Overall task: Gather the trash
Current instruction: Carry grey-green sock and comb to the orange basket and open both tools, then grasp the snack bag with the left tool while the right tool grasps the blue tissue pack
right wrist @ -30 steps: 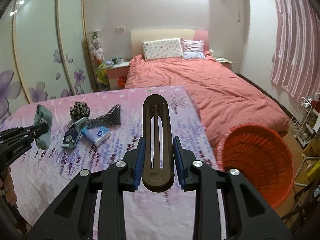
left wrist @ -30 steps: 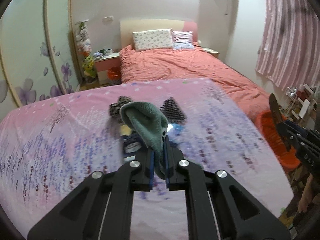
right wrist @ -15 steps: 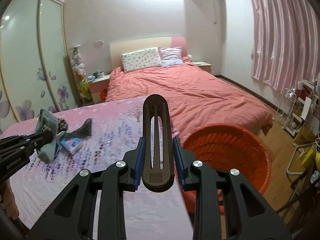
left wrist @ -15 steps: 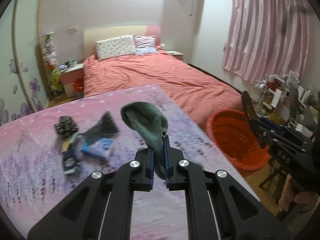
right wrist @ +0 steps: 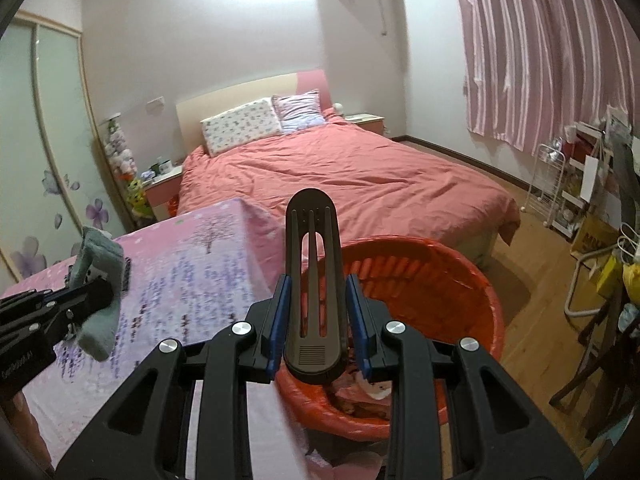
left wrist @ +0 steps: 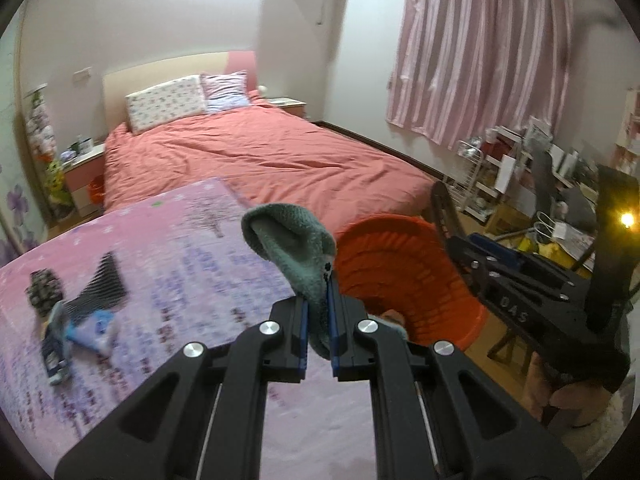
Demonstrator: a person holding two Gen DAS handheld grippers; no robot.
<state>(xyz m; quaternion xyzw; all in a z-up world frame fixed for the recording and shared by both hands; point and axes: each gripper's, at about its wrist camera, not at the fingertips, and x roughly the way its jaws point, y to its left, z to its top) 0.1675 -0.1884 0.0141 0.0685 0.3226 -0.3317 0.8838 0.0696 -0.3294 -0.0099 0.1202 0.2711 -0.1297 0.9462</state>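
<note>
Over the orange basket (right wrist: 460, 280), both loads nearly there
Right gripper (right wrist: 318, 320) clamping black slotted piece (right wrist: 312, 264) upright above the rim; left gripper (left wrist: 318, 332) clenched on teal cloth (left wrist: 296, 248), basket just right.

Both fisheye cameras ride just behind their grippers, looking forward and downward along the fingers into the bedroom. The left wrist view sits over the near pink-covered table (left wrist: 168, 248), with its own left gripper (left wrist: 318, 320) filling the near foreground, and faces the far red bed (left wrist: 260, 156), catching the right gripper (left wrist: 448, 216) close by at right. The right wrist view hangs nearly above the orange basket (right wrist: 460, 280), its gripper (right wrist: 316, 316) right up close, with the left gripper (right wrist: 92, 292) entering at left. Both views share the bed, the table's right edge, the basket (left wrist: 400, 264) and the pink curtain (right wrist: 540, 48) at far right.
</note>
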